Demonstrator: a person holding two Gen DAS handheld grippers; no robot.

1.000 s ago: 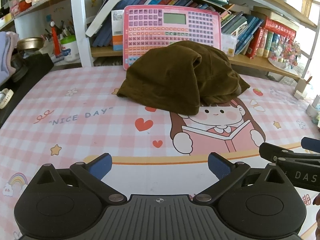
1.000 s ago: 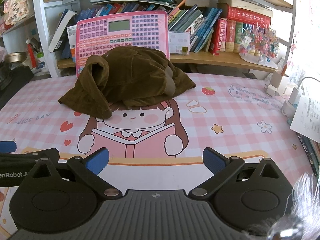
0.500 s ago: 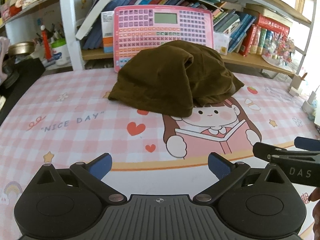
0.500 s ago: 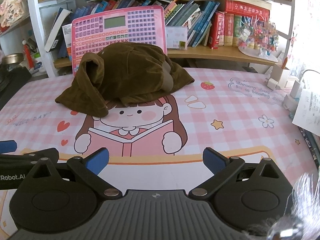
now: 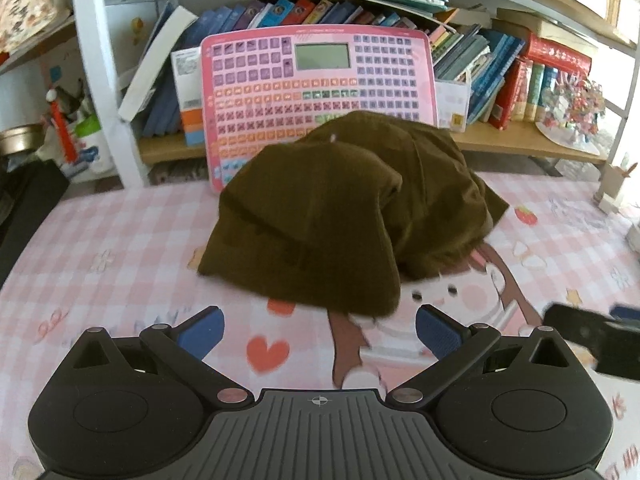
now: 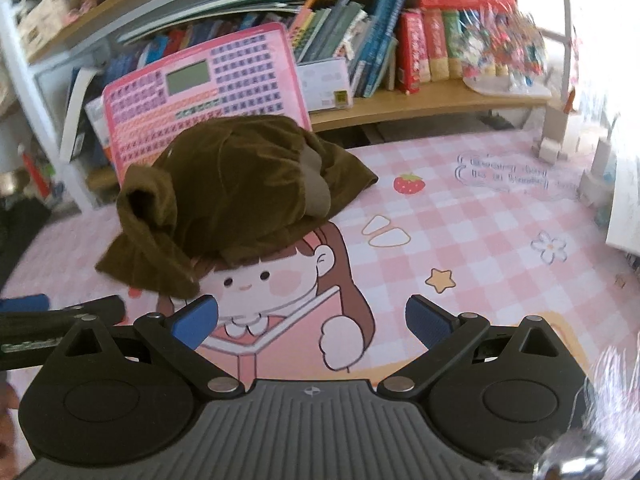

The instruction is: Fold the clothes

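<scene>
A crumpled brown garment [image 5: 340, 216] lies heaped on the table [image 5: 120, 248] just ahead of the left gripper [image 5: 318, 330] and right gripper [image 6: 312, 320], both spread wide and empty.

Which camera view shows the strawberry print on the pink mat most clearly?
The right wrist view: the strawberry print is sharp and unobstructed, right of the brown garment. In the left wrist view it is blurred, near the edge.
</scene>
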